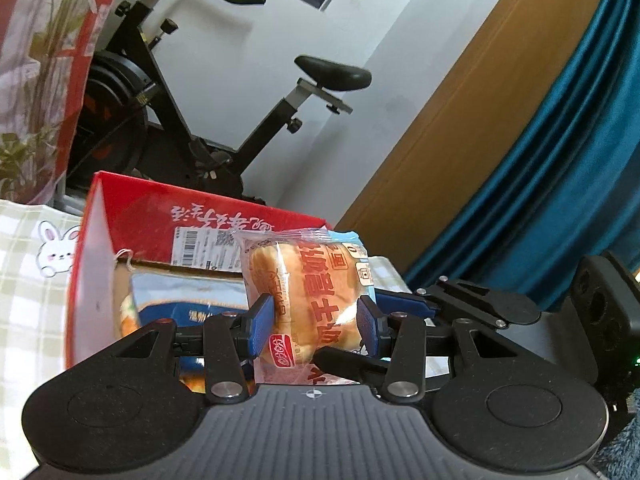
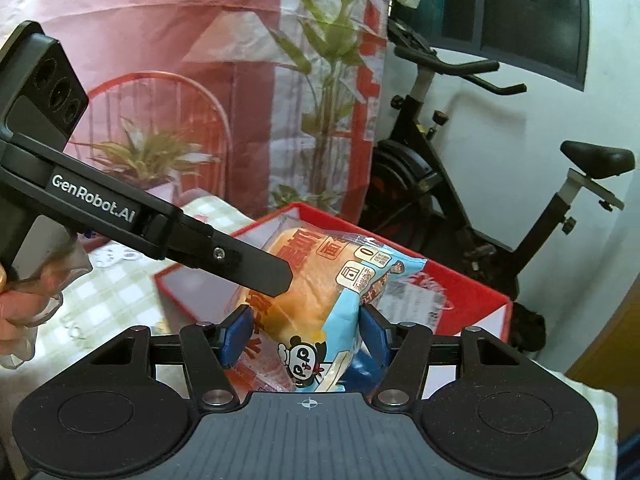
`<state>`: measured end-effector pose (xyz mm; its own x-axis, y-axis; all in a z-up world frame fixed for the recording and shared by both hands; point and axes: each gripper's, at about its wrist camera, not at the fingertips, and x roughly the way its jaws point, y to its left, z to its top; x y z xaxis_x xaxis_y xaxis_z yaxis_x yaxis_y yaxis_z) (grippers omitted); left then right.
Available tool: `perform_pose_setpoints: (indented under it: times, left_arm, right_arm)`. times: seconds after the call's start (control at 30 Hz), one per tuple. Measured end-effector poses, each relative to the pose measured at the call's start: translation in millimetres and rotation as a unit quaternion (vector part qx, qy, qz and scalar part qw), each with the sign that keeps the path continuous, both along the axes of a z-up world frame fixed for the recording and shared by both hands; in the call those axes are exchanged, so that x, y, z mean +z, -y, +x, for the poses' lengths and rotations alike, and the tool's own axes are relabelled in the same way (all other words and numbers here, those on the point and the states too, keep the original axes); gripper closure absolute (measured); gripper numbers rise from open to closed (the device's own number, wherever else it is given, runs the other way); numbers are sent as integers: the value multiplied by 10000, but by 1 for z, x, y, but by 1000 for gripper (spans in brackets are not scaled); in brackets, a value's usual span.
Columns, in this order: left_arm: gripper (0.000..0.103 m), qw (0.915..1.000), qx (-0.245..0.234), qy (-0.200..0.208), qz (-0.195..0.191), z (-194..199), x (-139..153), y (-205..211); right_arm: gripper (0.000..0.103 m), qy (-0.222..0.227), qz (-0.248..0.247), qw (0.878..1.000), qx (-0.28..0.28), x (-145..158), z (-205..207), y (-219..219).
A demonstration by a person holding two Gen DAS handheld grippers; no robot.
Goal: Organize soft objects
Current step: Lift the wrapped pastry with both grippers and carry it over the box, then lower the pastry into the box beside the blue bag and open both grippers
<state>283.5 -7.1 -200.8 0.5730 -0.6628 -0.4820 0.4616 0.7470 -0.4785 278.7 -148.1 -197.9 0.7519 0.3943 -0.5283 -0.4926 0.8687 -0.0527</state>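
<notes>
At left of the right wrist view, "GenRobot.AI" is readable on the left gripper (image 2: 276, 280); at centre the right gripper (image 2: 306, 330) pinches a wrapped bun (image 2: 316, 292), its Chinese print unread, over the red box (image 2: 472, 292); in the left wrist view the left gripper (image 1: 316, 320) pinches its own packaged bun (image 1: 308, 292) beside the box's open rim

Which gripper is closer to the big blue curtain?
Right. The right gripper holds the bread packet from the side next to the blue curtain. The left gripper holds the same packet from the side farther from it.
</notes>
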Motion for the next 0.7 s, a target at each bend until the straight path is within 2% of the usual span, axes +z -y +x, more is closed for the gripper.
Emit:
perform_pose_setpoints:
  times: [0.33, 0.53, 0.7]
  left_arm:
    - [56, 9982, -196, -523, 228, 47, -40, 33]
    - [56, 9960, -280, -794, 298, 56, -58, 43]
    - [56, 9951, -320, -843, 399, 56, -62, 49]
  right_arm:
    - [48, -603, -39, 9980, -178, -41, 50, 30]
    - [49, -923, 3, 9954, -241, -56, 60, 39]
    - [49, -1069, -32, 9938, -319, -63, 65, 42]
